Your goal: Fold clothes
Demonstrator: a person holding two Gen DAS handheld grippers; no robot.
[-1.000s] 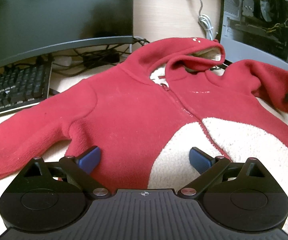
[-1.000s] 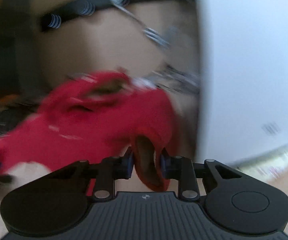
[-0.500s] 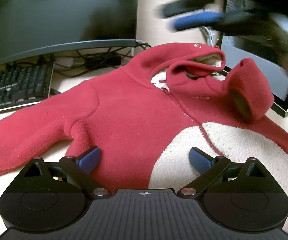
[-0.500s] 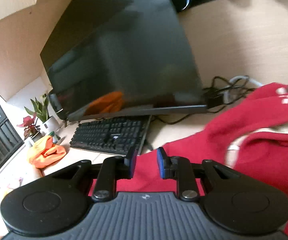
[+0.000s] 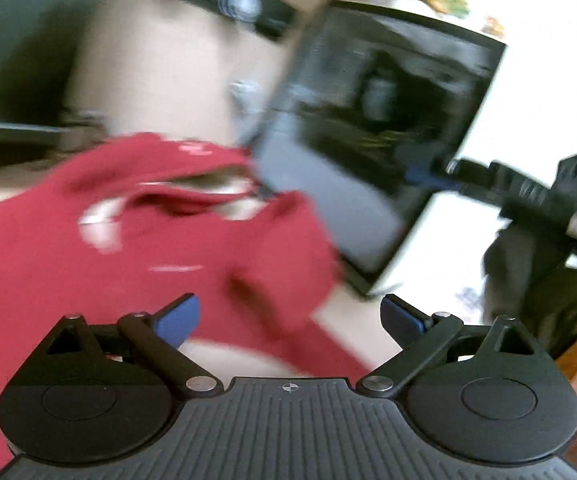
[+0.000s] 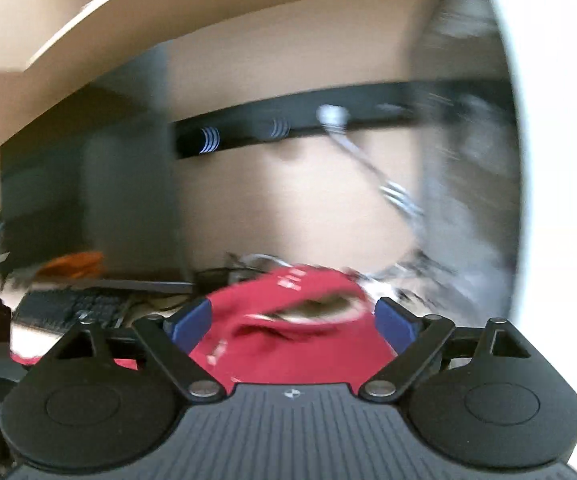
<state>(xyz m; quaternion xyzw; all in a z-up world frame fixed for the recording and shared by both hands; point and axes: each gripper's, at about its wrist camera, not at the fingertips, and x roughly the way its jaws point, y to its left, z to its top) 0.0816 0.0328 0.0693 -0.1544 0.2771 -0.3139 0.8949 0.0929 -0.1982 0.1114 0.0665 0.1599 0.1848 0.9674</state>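
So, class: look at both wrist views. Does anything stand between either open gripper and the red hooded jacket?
Nothing visible does. The left gripper is open with the red hooded jacket directly ahead of it. The right gripper is open too, with the jacket's hood straight ahead. Both frames are motion-blurred.

The left wrist view looks forward along the spread fingers of the left gripper, close above the red hoodie, which fills the left and centre of the frame. The computer case occupies the upper right. The right wrist view faces the back wall from low down, with the hoodie at lower centre. Both views share the hood and the black wall strip.
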